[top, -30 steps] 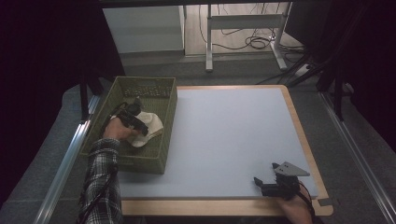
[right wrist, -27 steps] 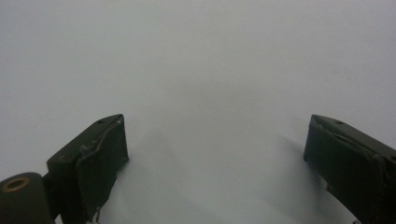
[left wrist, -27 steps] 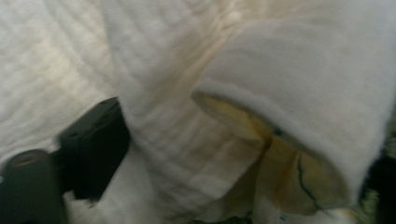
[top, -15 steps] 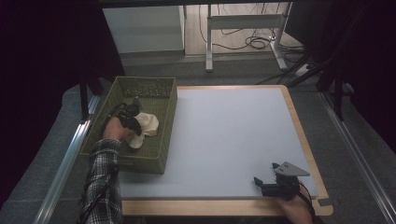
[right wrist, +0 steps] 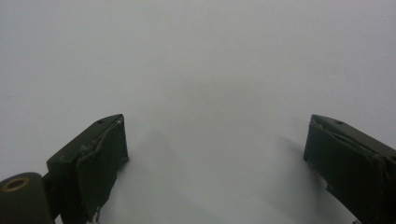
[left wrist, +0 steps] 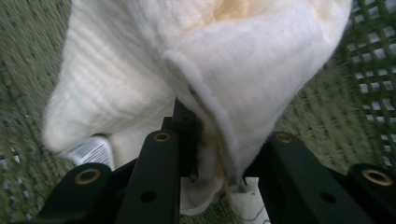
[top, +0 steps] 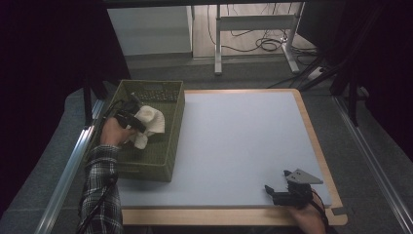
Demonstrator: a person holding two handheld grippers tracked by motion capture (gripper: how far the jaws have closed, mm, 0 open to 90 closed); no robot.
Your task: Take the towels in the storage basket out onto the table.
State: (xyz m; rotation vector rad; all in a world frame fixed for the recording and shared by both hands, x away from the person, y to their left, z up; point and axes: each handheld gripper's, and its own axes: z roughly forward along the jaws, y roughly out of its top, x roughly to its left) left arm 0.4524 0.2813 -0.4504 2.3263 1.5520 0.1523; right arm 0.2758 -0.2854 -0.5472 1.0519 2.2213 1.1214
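A white cloth [top: 152, 122] hangs bunched over the inside of a green woven basket [top: 173, 146] at the table's left. My left gripper [top: 130, 117] reaches into the basket from the left. Its jaws have just been closing and now pinch a fold of the cloth [left wrist: 210, 60], which drapes over the left gripper [left wrist: 215, 154] and hides the fingertips. My right gripper [top: 269, 189] rests near the table's front right corner. In its own view the right gripper [right wrist: 215, 149] stands open over the bare pale surface, with nothing between the jaws.
The pale blue mat [top: 234, 141] with its wooden border covers the table. The basket's mesh wall [left wrist: 373, 70] stands close on the right of the cloth. Metal rails run along both table sides, and a desk frame with cables stands beyond the far edge.
The left gripper has shut on the cloth and risen with it, lifting the cloth off the basket floor. The right gripper has stayed put.
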